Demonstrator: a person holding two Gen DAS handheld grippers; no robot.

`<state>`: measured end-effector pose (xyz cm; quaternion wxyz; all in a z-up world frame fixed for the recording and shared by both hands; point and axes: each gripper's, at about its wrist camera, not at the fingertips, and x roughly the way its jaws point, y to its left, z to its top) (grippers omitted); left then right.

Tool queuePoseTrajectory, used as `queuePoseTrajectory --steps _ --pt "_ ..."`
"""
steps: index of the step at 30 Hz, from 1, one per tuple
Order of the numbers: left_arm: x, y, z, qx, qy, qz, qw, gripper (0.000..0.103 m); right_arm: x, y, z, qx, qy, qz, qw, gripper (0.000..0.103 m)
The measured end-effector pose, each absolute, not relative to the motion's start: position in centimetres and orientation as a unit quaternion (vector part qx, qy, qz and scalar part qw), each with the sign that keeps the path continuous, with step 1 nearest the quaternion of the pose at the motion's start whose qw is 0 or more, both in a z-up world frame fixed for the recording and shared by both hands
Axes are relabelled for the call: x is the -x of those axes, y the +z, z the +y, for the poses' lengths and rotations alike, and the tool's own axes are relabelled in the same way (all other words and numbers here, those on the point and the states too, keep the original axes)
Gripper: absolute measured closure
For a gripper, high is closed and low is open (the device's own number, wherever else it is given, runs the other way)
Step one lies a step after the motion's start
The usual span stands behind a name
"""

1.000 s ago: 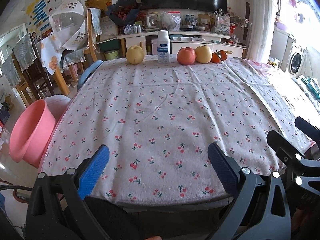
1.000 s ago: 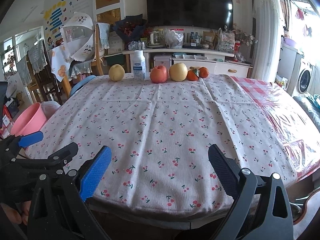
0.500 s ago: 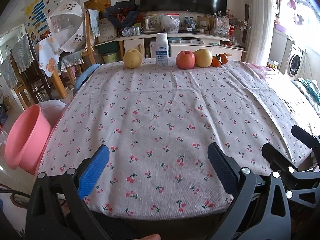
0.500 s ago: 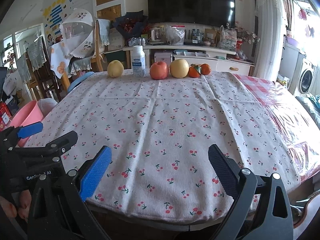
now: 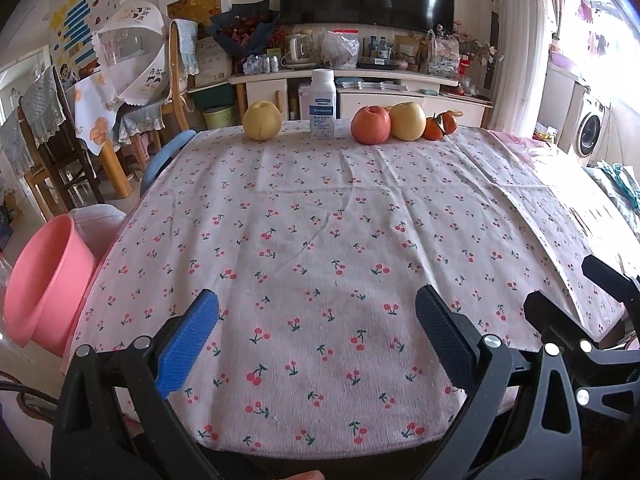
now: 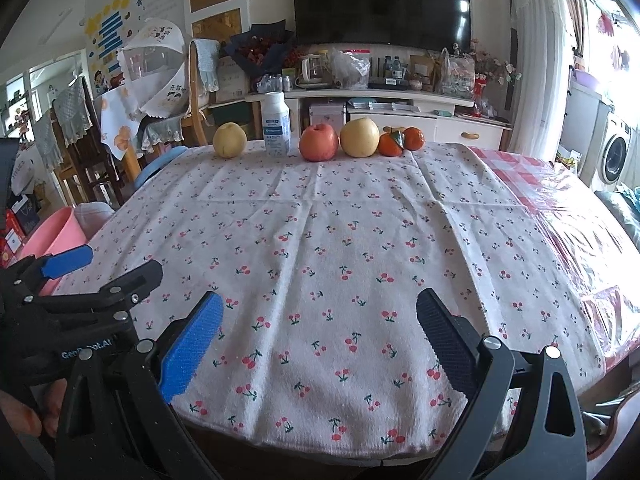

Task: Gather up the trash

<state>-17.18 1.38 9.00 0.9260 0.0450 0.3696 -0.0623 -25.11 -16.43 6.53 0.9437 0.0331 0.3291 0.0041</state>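
Note:
A white plastic bottle (image 5: 322,105) (image 6: 276,124) stands at the table's far edge among fruit: a yellow pear (image 5: 262,121) (image 6: 229,140), a red apple (image 5: 371,125) (image 6: 319,142), a second pear (image 5: 407,121) (image 6: 361,132) and tangerines (image 5: 440,127) (image 6: 402,141). A pink bucket (image 5: 44,284) (image 6: 52,236) stands on the floor off the table's left side. My left gripper (image 5: 316,332) and right gripper (image 6: 318,332) are both open and empty, side by side over the table's near edge.
The table wears a cherry-print cloth (image 5: 320,232) (image 6: 328,240), with a red checked plastic cover (image 6: 560,200) at the right. Chairs (image 5: 72,152) stand to the left. A cluttered TV cabinet (image 5: 360,80) is behind the table.
Both grippers have risen and moved slightly forward over the table's near edge. Their jaws stay open. Nothing on the table has moved.

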Motion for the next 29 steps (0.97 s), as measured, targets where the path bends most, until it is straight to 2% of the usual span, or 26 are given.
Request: queuePoseTrajectory --steps 21,29 --pt "12.8 7.3 1.0 -0.038 -0.055 0.383 0.921 0.004 22.0 5.6 -16.8 -0.039 0.007 0.344 0.938 0.007" --pt "8.4 4.9 -0.1 -0.028 -0.041 0.412 0.910 0.004 16.7 4.7 -19.1 -0.054 -0.022 0.361 0.931 0.007"
